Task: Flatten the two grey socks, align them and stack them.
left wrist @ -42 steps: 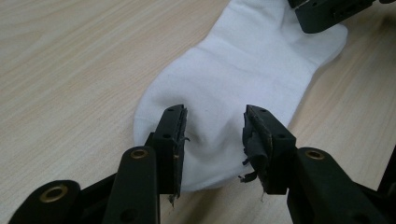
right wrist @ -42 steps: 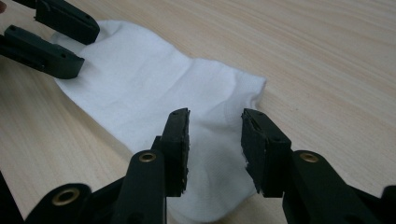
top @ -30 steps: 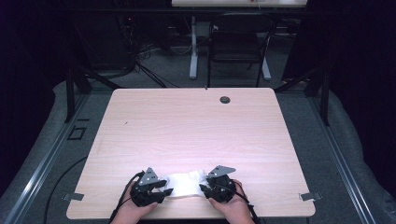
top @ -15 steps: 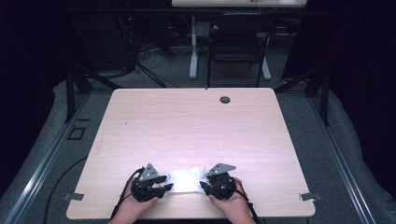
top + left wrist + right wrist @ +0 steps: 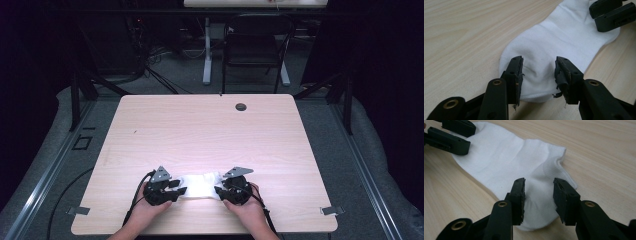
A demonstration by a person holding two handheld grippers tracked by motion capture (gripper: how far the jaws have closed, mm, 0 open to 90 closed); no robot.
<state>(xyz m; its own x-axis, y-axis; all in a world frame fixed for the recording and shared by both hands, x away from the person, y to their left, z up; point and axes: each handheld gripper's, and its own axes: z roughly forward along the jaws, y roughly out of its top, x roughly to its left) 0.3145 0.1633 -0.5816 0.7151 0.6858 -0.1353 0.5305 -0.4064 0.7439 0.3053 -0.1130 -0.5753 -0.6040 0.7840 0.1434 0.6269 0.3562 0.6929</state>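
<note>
A white ankle sock (image 5: pixel 200 184) lies flat on the wooden table (image 5: pixel 210 135), close to its front edge. My left gripper (image 5: pixel 181 189) is at the sock's left end and my right gripper (image 5: pixel 218 190) at its right end, facing each other. In the left gripper view the left gripper (image 5: pixel 538 72) is open over the sock's (image 5: pixel 564 37) rounded toe end, with the right gripper (image 5: pixel 609 12) at the far end. In the right gripper view the right gripper (image 5: pixel 539 192) is open over the cuff end of the sock (image 5: pixel 511 157), with the left gripper (image 5: pixel 451 135) beyond.
A small black round grommet (image 5: pixel 241 106) sits near the table's far edge. Beyond the table stand a dark chair (image 5: pixel 255 45) and a desk leg (image 5: pixel 207 50). A cable (image 5: pixel 135 200) trails from the left gripper toward the front edge.
The left gripper has shifted a little away from the front edge, closer onto the sock's end. The right gripper has hardly moved. The sock stays flat.
</note>
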